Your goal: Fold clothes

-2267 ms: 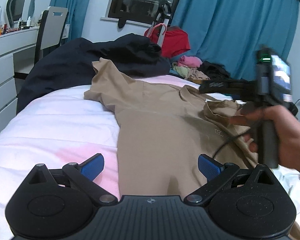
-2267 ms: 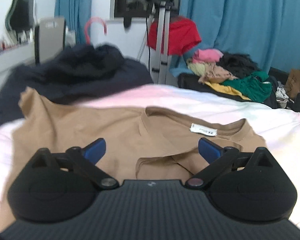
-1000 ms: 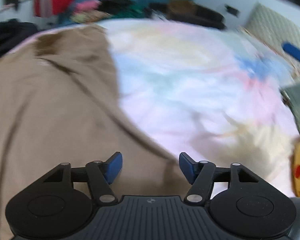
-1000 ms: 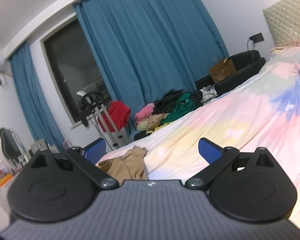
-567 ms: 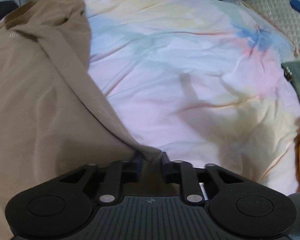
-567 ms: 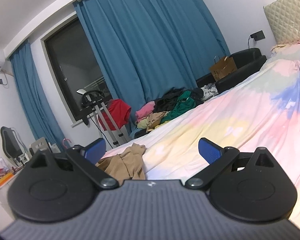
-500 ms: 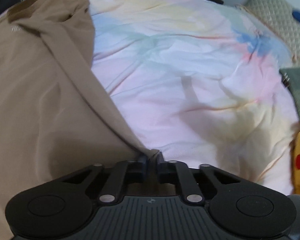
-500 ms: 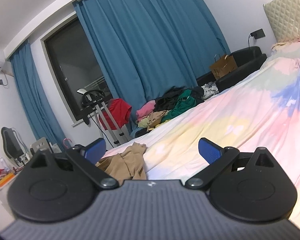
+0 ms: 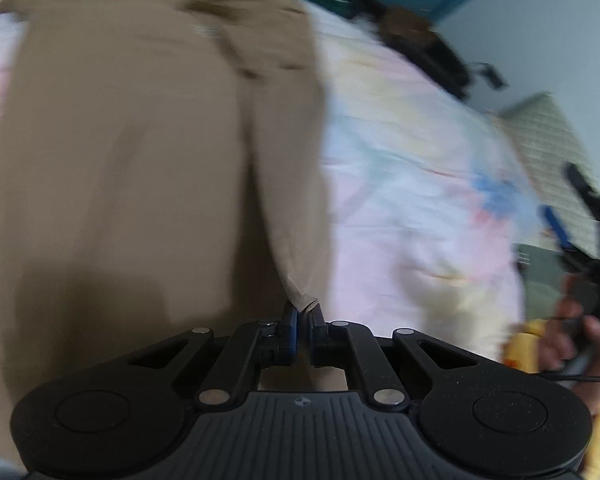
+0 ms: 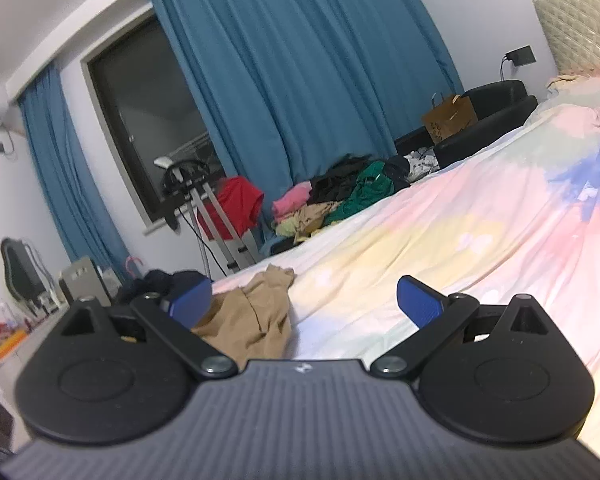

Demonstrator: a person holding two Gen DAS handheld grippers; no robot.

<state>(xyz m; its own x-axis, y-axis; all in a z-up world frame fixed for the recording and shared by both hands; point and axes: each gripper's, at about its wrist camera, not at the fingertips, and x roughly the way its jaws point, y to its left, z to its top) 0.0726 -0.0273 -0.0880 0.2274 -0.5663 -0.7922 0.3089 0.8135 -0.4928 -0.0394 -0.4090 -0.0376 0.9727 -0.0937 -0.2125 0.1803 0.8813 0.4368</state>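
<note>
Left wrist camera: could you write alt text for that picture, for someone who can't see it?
The left gripper is shut on a corner of a tan T-shirt, which lies spread over a pastel bedsheet. At the right edge, a hand holds the right gripper. The picture is motion-blurred.

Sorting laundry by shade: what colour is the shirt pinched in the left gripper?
Tan; the shirt shows best in the left wrist view.

Tan matt cloth shirt (image 9: 140, 160), soft, creased. Pastel tie-dye cotton-like bedsheet (image 9: 412, 184), wrinkled. Left gripper (image 9: 303, 322): matt black textured plastic, ribbed body, blue pads (metal pivot pins, shiny). Quilted beige headboard (image 10: 580, 16) beyond right gripper (image 10: 304, 304), slight sheen.
</note>
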